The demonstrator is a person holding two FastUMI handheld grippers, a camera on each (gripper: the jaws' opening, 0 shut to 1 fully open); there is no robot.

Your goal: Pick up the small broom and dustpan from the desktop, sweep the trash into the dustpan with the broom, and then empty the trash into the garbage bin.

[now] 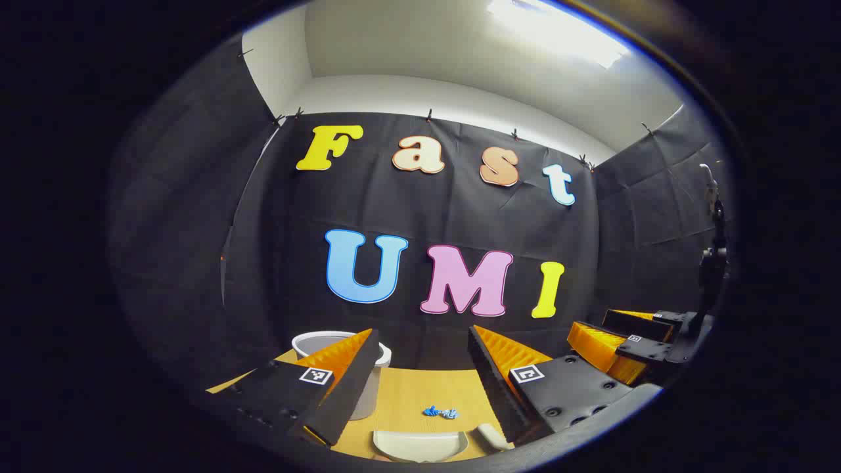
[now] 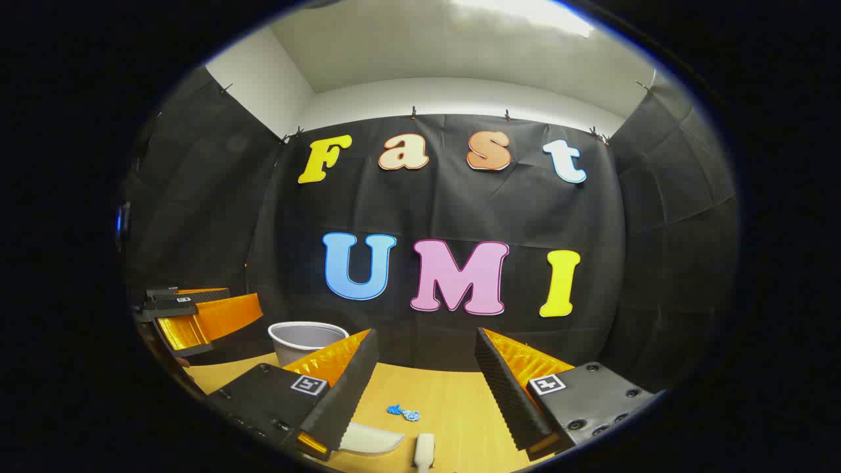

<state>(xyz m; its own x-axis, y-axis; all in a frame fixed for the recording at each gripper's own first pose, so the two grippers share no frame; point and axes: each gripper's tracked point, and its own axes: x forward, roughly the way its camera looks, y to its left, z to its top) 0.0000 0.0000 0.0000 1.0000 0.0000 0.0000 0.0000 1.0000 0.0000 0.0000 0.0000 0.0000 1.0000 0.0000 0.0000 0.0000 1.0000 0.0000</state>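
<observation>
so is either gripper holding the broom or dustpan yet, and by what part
Nothing is held. The left gripper and right gripper are open above the desktop, with the dustpan and broom lying below them.

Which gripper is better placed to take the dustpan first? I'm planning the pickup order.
Left. In the left gripper view the dustpan lies centred between its open fingers; in the right gripper view it sits off to the left, with the broom handle nearer that gripper's gap.

Desk [image 1: 407, 394] matt pale wood; bin [image 2: 305, 338] & dustpan [image 1: 420, 445] smooth plastic; tool pads [image 1: 509, 351] ribbed orange.
</observation>
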